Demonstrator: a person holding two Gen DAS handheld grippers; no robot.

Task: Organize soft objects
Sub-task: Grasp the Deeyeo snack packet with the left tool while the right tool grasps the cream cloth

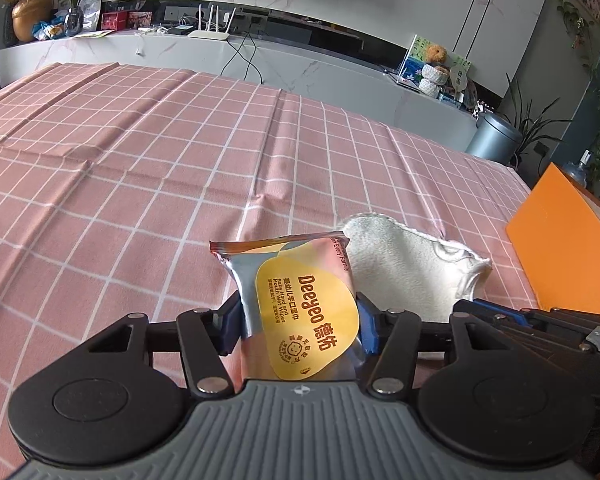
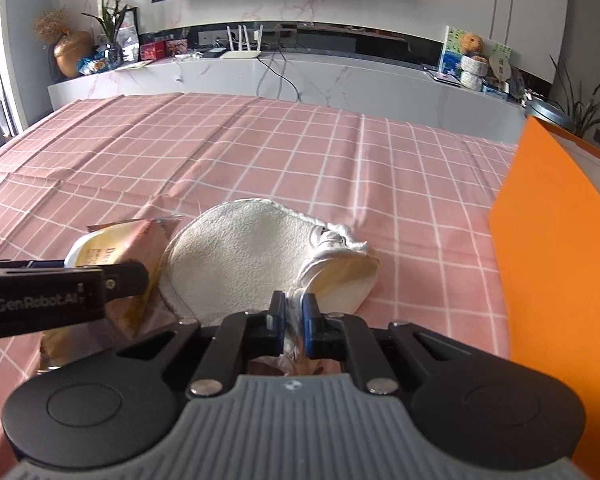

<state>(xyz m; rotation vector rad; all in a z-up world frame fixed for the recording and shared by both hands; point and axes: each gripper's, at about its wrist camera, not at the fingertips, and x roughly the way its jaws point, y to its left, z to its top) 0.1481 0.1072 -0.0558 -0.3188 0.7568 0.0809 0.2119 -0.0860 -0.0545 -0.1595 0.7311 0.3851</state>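
My left gripper (image 1: 298, 326) is shut on a pink and yellow pack of wet wipes (image 1: 300, 304) and holds it upright above the pink checked tablecloth (image 1: 140, 160). A white fluffy cloth mitt (image 1: 408, 264) lies just to its right. My right gripper (image 2: 293, 320) is shut on the mitt's silvery cuff edge; the mitt (image 2: 240, 256) stretches away in front of it. The wipes pack (image 2: 116, 252) and the left gripper's side (image 2: 60, 300) show at the left of the right wrist view.
An orange box (image 2: 552, 248) stands at the right edge of the table, also in the left wrist view (image 1: 568, 248). Beyond the table runs a white marble ledge (image 1: 180, 48) with a router, plants and ornaments.
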